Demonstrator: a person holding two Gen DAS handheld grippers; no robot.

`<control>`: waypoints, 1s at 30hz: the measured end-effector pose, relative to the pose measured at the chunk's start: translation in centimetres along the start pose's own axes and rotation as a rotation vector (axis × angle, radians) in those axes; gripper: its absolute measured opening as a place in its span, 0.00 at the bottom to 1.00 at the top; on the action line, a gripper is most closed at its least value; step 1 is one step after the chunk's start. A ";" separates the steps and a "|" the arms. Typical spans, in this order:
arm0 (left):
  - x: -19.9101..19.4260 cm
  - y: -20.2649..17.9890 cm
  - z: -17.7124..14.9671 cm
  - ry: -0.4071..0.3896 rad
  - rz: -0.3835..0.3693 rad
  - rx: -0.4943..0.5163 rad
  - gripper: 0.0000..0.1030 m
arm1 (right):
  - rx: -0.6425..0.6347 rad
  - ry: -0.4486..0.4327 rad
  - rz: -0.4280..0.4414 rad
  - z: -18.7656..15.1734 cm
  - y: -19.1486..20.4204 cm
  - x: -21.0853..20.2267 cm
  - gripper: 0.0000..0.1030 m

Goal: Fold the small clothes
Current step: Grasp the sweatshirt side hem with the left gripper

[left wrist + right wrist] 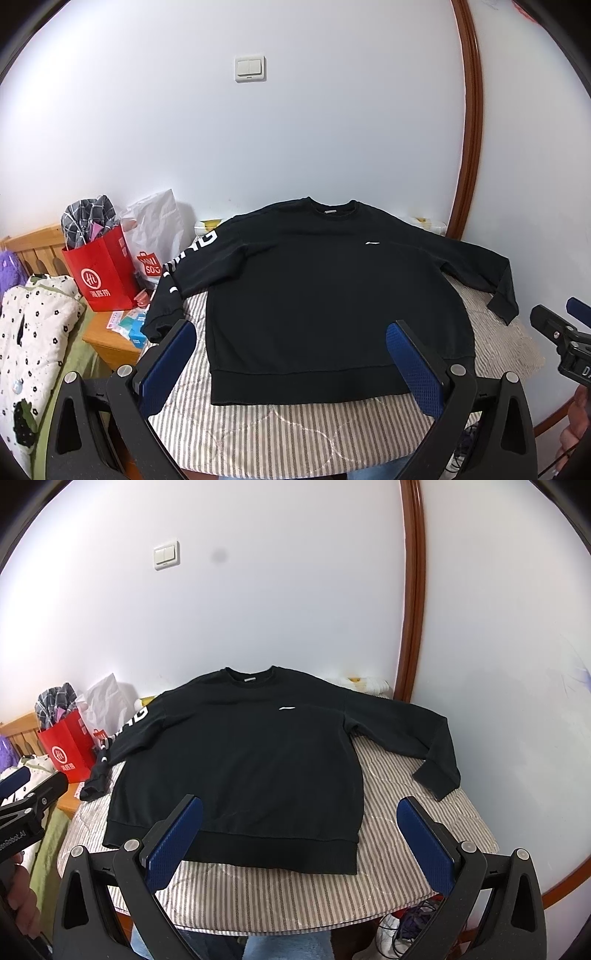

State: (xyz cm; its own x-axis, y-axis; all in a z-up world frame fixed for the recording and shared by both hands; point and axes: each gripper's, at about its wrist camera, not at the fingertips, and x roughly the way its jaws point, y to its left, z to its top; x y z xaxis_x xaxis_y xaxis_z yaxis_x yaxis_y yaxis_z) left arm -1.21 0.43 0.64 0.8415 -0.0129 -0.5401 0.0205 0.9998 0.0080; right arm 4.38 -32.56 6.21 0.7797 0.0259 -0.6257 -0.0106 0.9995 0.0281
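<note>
Sweatshirt first: from the left wrist view we've got a black long-sleeved cotton sweatshirt [314,295] spread face up on a grey-and-white striped quilted cover [258,435], collar toward the wall, hem toward us. Both sleeves are splayed out; the one with white lettering [184,266] hangs off the cover's left edge near a red paper shopping bag [103,277]. Our left gripper [291,365] sits just above the hem with its blue-padded jaws spread wide and nothing between them. The right gripper's black frame pokes in at the right edge.

Over to the right wrist view: same sweatshirt [240,757], and here the plain sleeve's cuff [437,775] lies flat on the striped cover [406,849], well clear of the body. Our right gripper [299,842] hovers over the hem's right end, also gaping open and empty.

Handling-wise, we reckon this thing is soft, floppy and a bit weighty for a top, so it'll sag and drag rather than hold any shape. The fleece should grip fine against the textured pads, no slipping worries. Best bites look like the ribbed cuffs and the thick hem band, since those doubled edges give the pads something solid. We'd pinch each cuff or shoulder seam and lay the sleeves across the chest first, watching that the dangling left sleeve doesn't pull the whole body sideways.
</note>
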 end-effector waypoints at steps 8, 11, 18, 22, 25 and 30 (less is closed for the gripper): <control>4.1 2.1 0.0 0.060 -0.039 -0.053 1.00 | -0.019 0.025 -0.001 0.1 0.9 2.6 1.00; 7.2 3.5 -0.7 0.120 -0.030 -0.080 1.00 | -0.009 0.062 -0.006 -0.1 0.9 5.0 1.00; 14.5 7.9 -2.3 0.234 0.047 -0.124 0.98 | -0.050 0.137 -0.006 -1.1 1.5 11.1 0.99; 18.9 10.7 -2.5 0.292 0.099 -0.147 0.94 | -0.074 0.195 0.000 -1.6 2.0 14.8 0.96; 22.2 12.4 -2.6 0.349 0.109 -0.169 0.85 | -0.069 0.218 0.014 -1.6 2.3 17.3 0.94; 27.1 14.5 -2.4 0.378 0.162 -0.184 0.79 | -0.093 0.237 0.023 -1.4 2.8 20.6 0.93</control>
State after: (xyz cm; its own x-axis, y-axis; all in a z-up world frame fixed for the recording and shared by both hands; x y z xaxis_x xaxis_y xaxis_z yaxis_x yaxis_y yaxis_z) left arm 20.64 14.64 -15.89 0.5693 0.1172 -0.8137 -0.2203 0.9753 -0.0137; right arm 19.54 -29.16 -7.67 0.6100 0.0408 -0.7914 -0.0930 0.9955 -0.0204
